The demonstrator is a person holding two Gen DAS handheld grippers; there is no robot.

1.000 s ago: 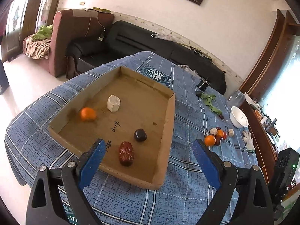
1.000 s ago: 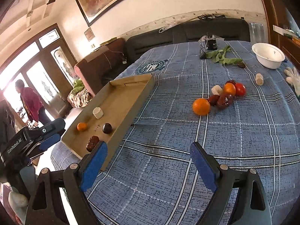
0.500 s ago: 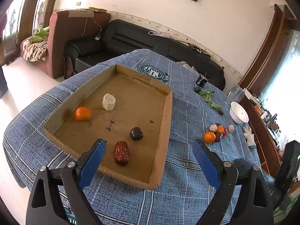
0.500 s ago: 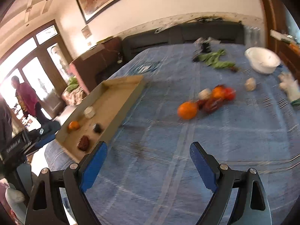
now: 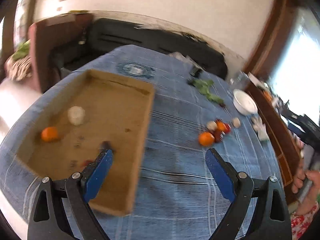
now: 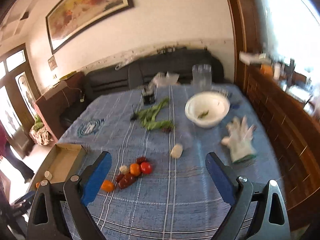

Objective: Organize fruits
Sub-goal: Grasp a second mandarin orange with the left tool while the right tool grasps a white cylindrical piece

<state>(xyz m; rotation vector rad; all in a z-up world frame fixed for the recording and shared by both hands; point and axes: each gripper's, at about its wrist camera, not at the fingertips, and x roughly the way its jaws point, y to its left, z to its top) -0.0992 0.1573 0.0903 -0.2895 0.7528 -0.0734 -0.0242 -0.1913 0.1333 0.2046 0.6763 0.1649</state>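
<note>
A shallow cardboard tray (image 5: 149, 108) lies on the blue checked tablecloth. It holds an orange (image 5: 49, 134), a white chunk (image 5: 76, 115) and a dark fruit (image 5: 105, 145) half hidden by my left finger. Loose fruit lies in a cluster on the cloth: an orange (image 5: 206, 138), a smaller orange (image 6: 135, 169), a red tomato (image 6: 146, 167), dark red dates (image 6: 126, 180) and a white piece (image 6: 176, 151). My left gripper (image 5: 159, 165) is open and empty above the tray's near right corner. My right gripper (image 6: 158, 168) is open and empty, just short of the cluster.
A white bowl (image 6: 207, 112), green leaves (image 6: 154, 117), a white glove (image 6: 241, 138) and a clear glass (image 6: 201, 76) are on the far side of the table. A wooden sideboard (image 6: 284, 120) runs along the right. The tray (image 6: 60, 160) shows at the left edge.
Both grippers have swung right. The right view has turned from the tray toward the bowl and glove and come closer to the fruit cluster. Both stay open.
</note>
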